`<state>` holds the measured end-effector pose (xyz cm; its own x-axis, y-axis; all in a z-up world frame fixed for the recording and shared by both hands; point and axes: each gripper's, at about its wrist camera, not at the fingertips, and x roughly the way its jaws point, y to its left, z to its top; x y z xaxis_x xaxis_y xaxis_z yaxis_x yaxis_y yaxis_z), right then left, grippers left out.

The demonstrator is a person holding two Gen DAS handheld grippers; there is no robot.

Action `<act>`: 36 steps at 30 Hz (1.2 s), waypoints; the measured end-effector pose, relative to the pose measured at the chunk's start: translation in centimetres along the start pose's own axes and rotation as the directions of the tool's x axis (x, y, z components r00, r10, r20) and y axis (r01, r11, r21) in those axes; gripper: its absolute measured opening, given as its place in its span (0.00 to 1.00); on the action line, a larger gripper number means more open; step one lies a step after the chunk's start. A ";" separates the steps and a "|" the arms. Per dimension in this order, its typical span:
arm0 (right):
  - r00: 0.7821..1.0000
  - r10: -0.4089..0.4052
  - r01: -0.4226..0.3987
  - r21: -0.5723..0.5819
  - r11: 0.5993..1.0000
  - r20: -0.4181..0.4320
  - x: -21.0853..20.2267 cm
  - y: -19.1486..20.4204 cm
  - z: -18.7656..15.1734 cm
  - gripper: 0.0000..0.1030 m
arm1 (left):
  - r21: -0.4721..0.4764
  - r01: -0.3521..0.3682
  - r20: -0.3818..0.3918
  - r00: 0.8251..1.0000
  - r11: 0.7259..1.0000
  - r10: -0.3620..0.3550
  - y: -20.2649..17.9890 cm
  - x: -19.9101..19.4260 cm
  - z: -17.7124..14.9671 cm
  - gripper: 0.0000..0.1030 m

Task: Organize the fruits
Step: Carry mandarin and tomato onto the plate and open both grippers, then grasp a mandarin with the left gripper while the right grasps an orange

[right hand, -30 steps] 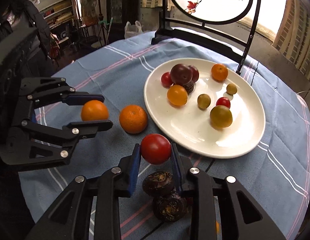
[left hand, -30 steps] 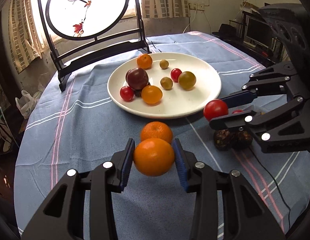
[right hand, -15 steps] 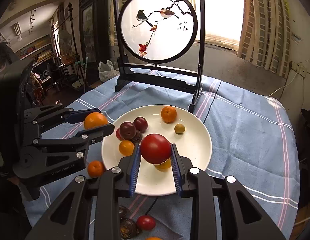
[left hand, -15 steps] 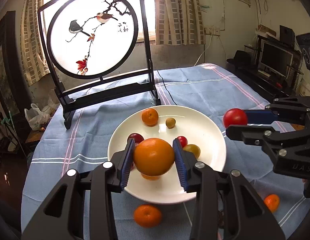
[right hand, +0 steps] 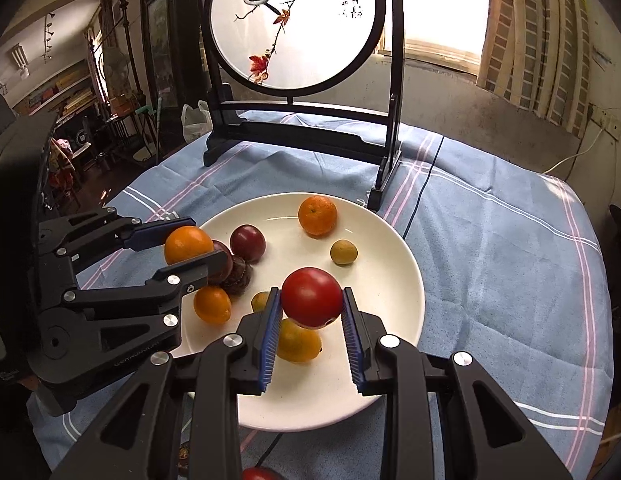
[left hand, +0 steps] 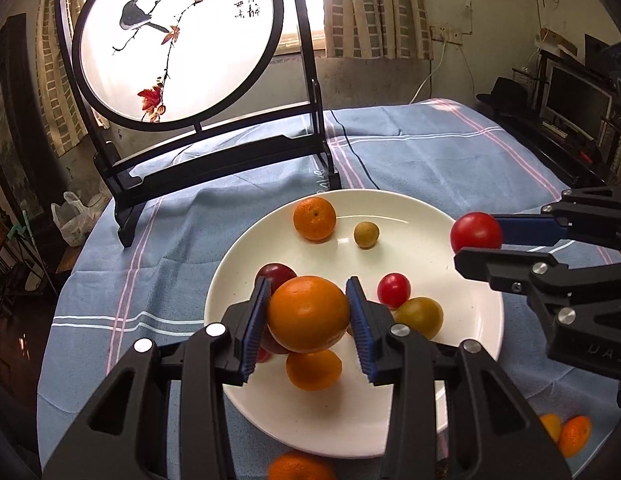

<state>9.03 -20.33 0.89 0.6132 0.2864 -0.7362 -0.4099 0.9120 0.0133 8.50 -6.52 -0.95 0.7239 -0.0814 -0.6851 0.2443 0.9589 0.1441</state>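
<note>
The left gripper is clamped on an orange, its blue ribbed pads pressing the fruit's widest sides, and holds it in the air above the near-left part of the white plate. To its right, the right gripper is closed the same way on a red tomato, held over the plate's near half, with a yellowish fruit directly below it. Ahead of both on the plate lie a small orange, a dark plum and a small greenish fruit. The orange looks firm, with a thick, grippy rind, and should tolerate a squeeze across its middle. The tomato is probably smooth, thin-skinned and easily bruised, so light pressure at its equator seems wise. Both are round and likely to roll once set down.
</note>
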 end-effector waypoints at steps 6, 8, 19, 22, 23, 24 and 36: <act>1.000 -0.012 0.012 0.003 1.000 -0.025 1.8 -0.4 0.5 0.29 | 0.006 -0.012 -0.020 1.000 1.000 0.013 0.2 1.4 0.2 0.37; 0.999 -0.010 0.010 0.008 1.000 -0.030 2.3 -0.6 0.6 0.29 | 0.009 -0.014 -0.018 1.000 1.000 0.015 0.1 1.5 0.2 0.37; 0.999 -0.024 0.025 0.037 0.999 -0.033 3.8 -0.9 1.5 0.41 | 0.004 -0.044 0.009 0.999 0.999 0.044 0.2 1.5 0.6 0.56; 1.000 -0.021 0.022 0.044 0.999 -0.009 2.8 -1.1 1.6 0.42 | -0.002 -0.040 0.023 0.999 0.999 0.040 0.7 1.0 0.5 0.59; 1.000 -0.017 0.018 0.045 0.999 -0.005 2.5 -1.1 1.6 0.43 | -0.005 -0.043 0.032 0.999 0.999 0.043 0.8 0.7 0.5 0.59; 1.000 -0.015 0.015 0.046 0.999 -0.002 2.1 -1.2 1.5 0.43 | -0.008 -0.041 0.038 0.998 0.999 0.041 1.0 0.3 0.6 0.59; 1.000 -0.010 0.010 0.014 1.000 0.025 -4.7 -0.1 -3.0 0.50 | -0.021 -0.023 0.075 0.997 1.000 0.025 3.5 -6.0 -3.5 0.64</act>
<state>4.19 -22.67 2.33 0.6343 0.2842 -0.7190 -0.3945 0.9188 0.0151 2.79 -1.73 1.13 0.7760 -0.0776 -0.6259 0.2135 0.9661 0.1450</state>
